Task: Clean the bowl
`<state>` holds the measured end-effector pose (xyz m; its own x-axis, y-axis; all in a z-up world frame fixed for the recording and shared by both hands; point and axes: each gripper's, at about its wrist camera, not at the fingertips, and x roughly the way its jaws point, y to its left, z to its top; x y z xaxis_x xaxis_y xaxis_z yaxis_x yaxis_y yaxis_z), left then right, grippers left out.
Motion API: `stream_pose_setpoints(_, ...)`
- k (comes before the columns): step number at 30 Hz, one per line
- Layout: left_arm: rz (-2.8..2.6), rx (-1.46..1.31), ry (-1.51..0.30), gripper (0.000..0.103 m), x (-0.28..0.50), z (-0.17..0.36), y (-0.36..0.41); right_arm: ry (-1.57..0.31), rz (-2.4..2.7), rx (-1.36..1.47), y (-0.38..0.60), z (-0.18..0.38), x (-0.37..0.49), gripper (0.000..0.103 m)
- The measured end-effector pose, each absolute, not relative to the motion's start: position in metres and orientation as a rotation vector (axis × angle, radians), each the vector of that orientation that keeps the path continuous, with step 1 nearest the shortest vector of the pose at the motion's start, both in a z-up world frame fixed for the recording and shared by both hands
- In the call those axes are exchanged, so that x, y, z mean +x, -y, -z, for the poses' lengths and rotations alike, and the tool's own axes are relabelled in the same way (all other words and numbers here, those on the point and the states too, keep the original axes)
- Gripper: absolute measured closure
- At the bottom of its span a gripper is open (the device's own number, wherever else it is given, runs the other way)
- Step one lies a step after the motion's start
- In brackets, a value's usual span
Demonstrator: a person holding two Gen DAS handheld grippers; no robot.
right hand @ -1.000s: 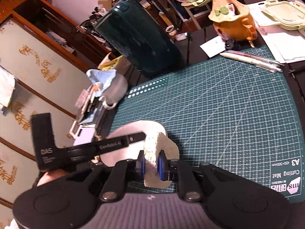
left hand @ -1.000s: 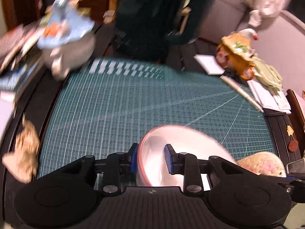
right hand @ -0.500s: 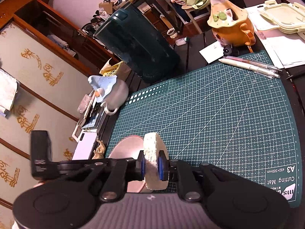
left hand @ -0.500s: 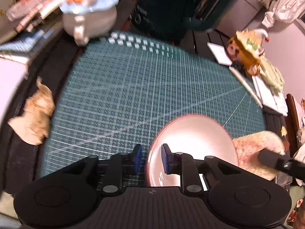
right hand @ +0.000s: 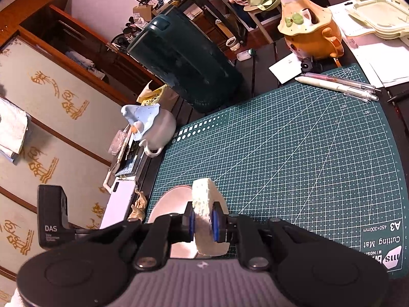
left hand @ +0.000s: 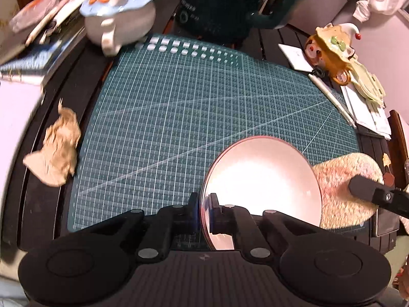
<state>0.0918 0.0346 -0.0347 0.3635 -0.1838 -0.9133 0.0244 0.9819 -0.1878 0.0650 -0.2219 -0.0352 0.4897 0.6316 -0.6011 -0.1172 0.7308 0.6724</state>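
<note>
Left gripper clamped on the near rim of the bowl, jaws just closed down from a looser stance, rim pinched between the blue pads. Bowl sitting at the near right corner of the green cutting mat, white inside, pinkish edge, tipped a little toward the camera (glare hides any dirt or residue, so no telling how soiled it is). Right gripper squeezed tight on a pale round sponge, held on edge just beside the bowl's right rim, outside it, not yet in the hollow. By the look of things, only the preparation done: bowl steadied, sponge in hand. Left to do, seemingly all of the wiping itself, inside surface first, then perhaps the rim.
</note>
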Motion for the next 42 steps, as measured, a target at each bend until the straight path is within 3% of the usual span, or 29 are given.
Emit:
stream_pose_setpoints(11,0.397,0.037,-1.060,0.096,0.144,0.031,-0.009,-0.938,-0.416,0.679,0.247,0.042,0.072,0.091)
stream_pose_setpoints(17,0.391,-0.095,-1.203,0.095,0.161,0.044,-0.025,-0.926,-0.434,0.715,0.251,0.042,0.078,0.091)
stream_pose_setpoints(21,0.339,-0.197,-1.267,0.077,0.154,0.044,-0.035,-0.924,-0.428,0.686,0.250,0.039,0.080,0.091)
stream_pose_setpoints(27,0.217,-0.376,-1.217,0.061,0.117,0.035,-0.044,-0.899,-0.430,0.570,0.243,0.028,0.088,0.091)
stream_pose_setpoints(29,0.201,-0.454,-1.203,0.061,0.106,0.040,-0.042,-0.903,-0.449,0.569,0.241,0.029,0.094,0.091)
stream_pose_setpoints(31,0.179,-0.467,-1.190,0.081,0.105,0.045,-0.035,-0.916,-0.460,0.554,0.239,0.029,0.098,0.091)
stream_pose_setpoints(32,0.168,-0.446,-1.188,0.084,0.107,0.045,-0.033,-0.923,-0.465,0.545,0.238,0.029,0.099,0.091)
stream_pose_setpoints(42,0.204,-0.387,-1.196,0.087,0.121,0.054,-0.034,-0.940,-0.479,0.622,0.241,0.038,0.112,0.091)
